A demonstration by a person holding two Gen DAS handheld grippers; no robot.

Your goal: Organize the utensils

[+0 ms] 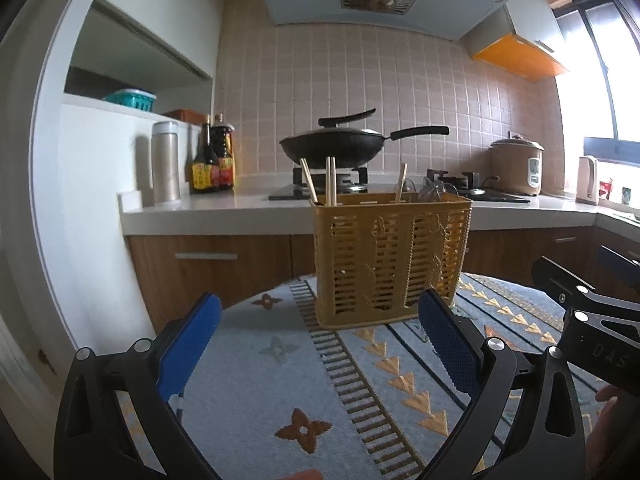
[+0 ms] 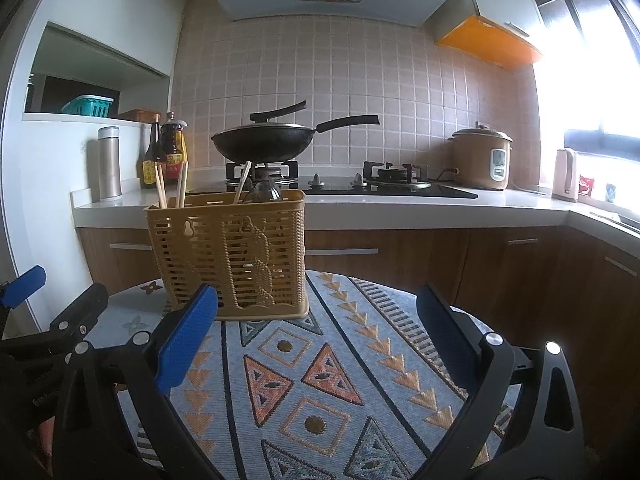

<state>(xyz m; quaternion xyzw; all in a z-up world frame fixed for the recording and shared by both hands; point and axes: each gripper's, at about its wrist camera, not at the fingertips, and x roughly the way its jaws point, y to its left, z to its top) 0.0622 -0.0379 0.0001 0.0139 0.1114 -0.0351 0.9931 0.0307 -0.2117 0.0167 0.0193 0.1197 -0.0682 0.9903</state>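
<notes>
Both tools empty, left tool [image 1: 320, 340] and right tool [image 2: 318, 336] spread wide before basket [image 1: 390, 256] holding chopsticks [image 1: 330, 180]; check bench [image 2: 340, 380] for strays.

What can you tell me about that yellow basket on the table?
The basket is a tall, boxy holder that looks like tan-yellow plastic, with slatted walls full of slots and a keyhole hanging hole on its front. It stands upright on the patterned tablecloth, near the table's far edge. Wooden chopsticks poke out of its top, and something clear and shiny sits beside them, too hard to identify. Neither gripper touches it.
</notes>
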